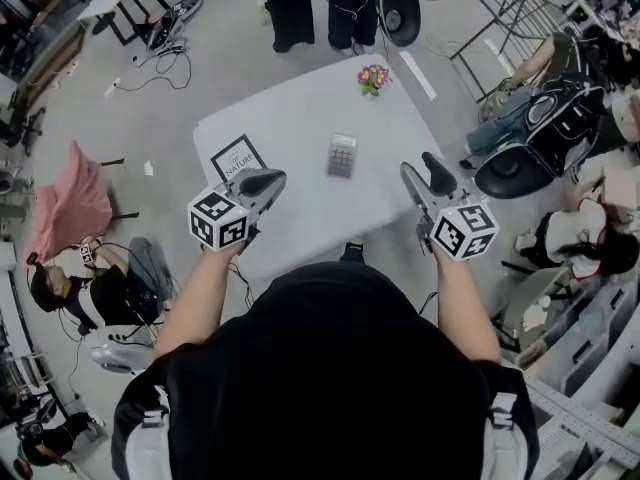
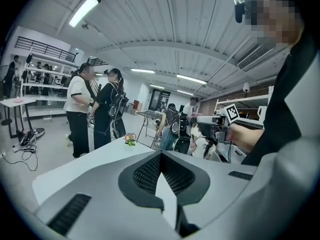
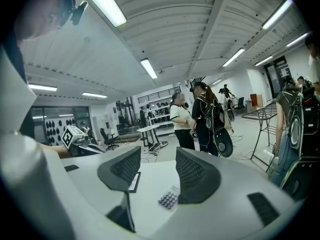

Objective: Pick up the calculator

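Calculator: The calculator (image 1: 341, 155) is lying flat, keys up, near the middle of the white surface (image 1: 290, 118). It is sitting beyond both grippers and nothing is touching it.
Right gripper: The right gripper (image 1: 428, 168) is hovering over the near right part of the surface. Its fingers (image 3: 192, 174) are standing spread with nothing held. In the right gripper view the calculator (image 3: 168, 199) is showing low in the gap, partly hidden behind one finger.
Left gripper: The left gripper (image 1: 268, 180) is hanging over the near left part, just beside the black-and-white card (image 1: 238, 158). Its fingers (image 2: 147, 174) are pressing together at the tips on nothing.
Other things: A small bunch of flowers (image 1: 373, 78) is standing at the far edge, well apart from the calculator.
Step in hand: By my reading the person is lining up the reach. The spread right gripper is looking like the one to use, and no grasp is starting yet.
Doing it well: Swing the right gripper so the calculator is sitting centred in the gap, not behind a finger. Come down steeply and close across the two long edges.
Risk: The calculator is thin and lying flat, so fingers closing too high are likely to slide over it or push it along the surface.
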`<state>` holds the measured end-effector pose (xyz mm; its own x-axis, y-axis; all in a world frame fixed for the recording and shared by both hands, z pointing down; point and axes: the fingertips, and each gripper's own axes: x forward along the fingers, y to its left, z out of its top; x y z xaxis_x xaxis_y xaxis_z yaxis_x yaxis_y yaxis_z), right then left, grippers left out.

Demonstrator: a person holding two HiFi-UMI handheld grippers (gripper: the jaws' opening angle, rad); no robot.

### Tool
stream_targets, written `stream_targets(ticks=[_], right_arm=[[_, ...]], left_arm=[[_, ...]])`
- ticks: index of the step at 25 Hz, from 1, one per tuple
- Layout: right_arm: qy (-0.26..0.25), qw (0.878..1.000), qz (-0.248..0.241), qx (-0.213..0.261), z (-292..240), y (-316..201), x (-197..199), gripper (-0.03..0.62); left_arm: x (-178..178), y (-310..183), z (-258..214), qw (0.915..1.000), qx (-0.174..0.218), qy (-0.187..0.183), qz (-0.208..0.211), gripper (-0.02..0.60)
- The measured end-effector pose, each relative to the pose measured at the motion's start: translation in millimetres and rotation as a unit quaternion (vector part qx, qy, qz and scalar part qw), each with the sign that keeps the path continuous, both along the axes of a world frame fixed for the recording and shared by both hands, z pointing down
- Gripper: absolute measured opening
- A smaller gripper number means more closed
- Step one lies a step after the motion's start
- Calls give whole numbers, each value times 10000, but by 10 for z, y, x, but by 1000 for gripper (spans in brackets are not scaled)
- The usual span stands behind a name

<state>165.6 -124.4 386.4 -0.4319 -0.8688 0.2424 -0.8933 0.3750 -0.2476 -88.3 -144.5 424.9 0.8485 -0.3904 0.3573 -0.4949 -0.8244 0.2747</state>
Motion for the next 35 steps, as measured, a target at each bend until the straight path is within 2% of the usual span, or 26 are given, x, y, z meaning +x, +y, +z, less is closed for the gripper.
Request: stream_targets(ticks=[5, 10, 22, 35], right_arm=[[-8, 9998, -193, -64, 1, -396, 112, 233], [-43, 9991, -415, -78, 242, -802, 317, 235], [-36, 9963, -848, -147, 383, -1478, 276, 235], [-51, 9906, -1084, -832, 1034, -1853, 324, 239]], left_arm=[[174, -260, 3, 9999, -60, -16, -105, 17], [376, -582, 238, 9995, -60, -80, -305, 17], [356, -981, 431, 9966, -243, -68, -785, 17], [457, -1217, 747, 9938, -598, -214, -910, 17]])
